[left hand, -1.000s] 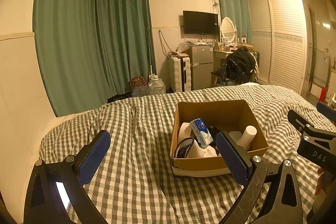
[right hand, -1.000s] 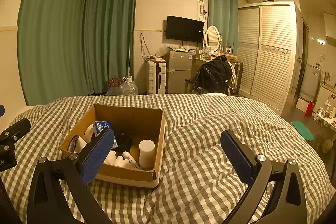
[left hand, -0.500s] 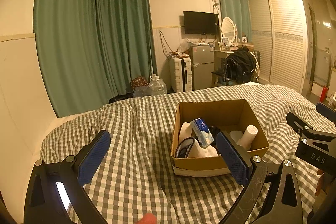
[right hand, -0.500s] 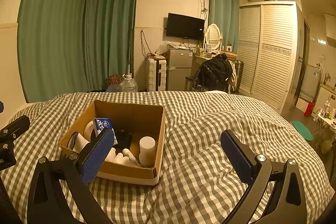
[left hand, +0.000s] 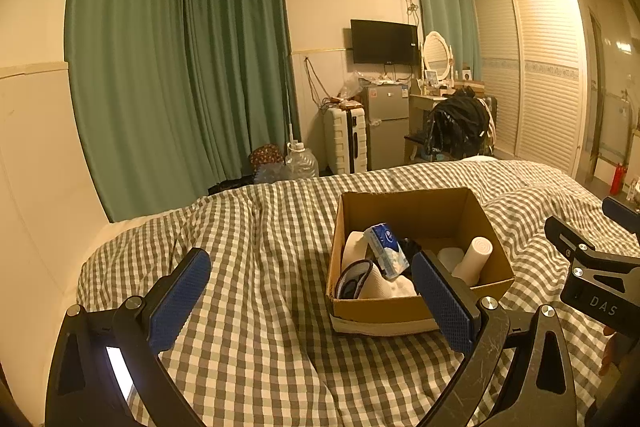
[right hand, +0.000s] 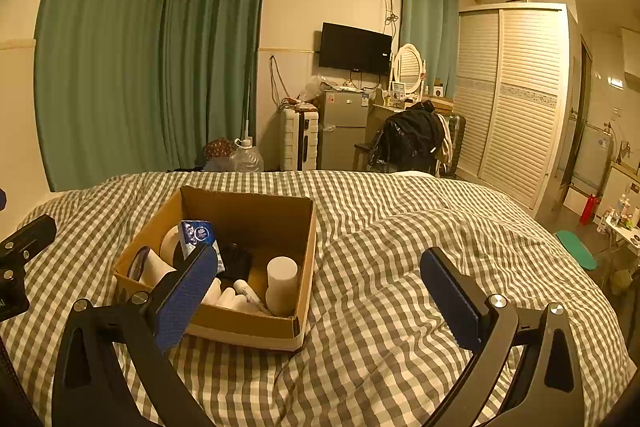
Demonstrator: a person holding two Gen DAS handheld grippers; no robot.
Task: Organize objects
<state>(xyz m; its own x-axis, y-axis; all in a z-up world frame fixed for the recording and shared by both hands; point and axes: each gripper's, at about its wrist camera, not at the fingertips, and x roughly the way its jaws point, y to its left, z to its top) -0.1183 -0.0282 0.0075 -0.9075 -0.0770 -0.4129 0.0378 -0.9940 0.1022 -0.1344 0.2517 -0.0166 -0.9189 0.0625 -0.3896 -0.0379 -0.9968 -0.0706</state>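
Observation:
An open cardboard box (left hand: 416,309) (right hand: 304,239) sits on the checked bed cover (left hand: 260,267) (right hand: 400,267). Inside are a blue tissue pack (left hand: 386,243) (right hand: 197,233), a white cylinder (left hand: 476,259) (right hand: 282,285), a white roll (left hand: 354,249), a dark item and small white tubes (right hand: 248,293). My left gripper (left hand: 310,301) is open and empty, hovering before the box's left side. My right gripper (right hand: 318,301) is open and empty, hovering before the box's right side; it also shows at the right edge of the left wrist view (left hand: 592,267).
Green curtains (left hand: 180,67) hang behind the bed. A water jug (left hand: 300,163), white suitcase (left hand: 344,141), small fridge (left hand: 386,125), chair with black clothing (left hand: 458,125), wall TV (left hand: 384,41) and louvred wardrobe (left hand: 536,75) stand beyond the bed's far edge.
Both grippers have barely moved; the views shift only slightly. Both stay open and empty.

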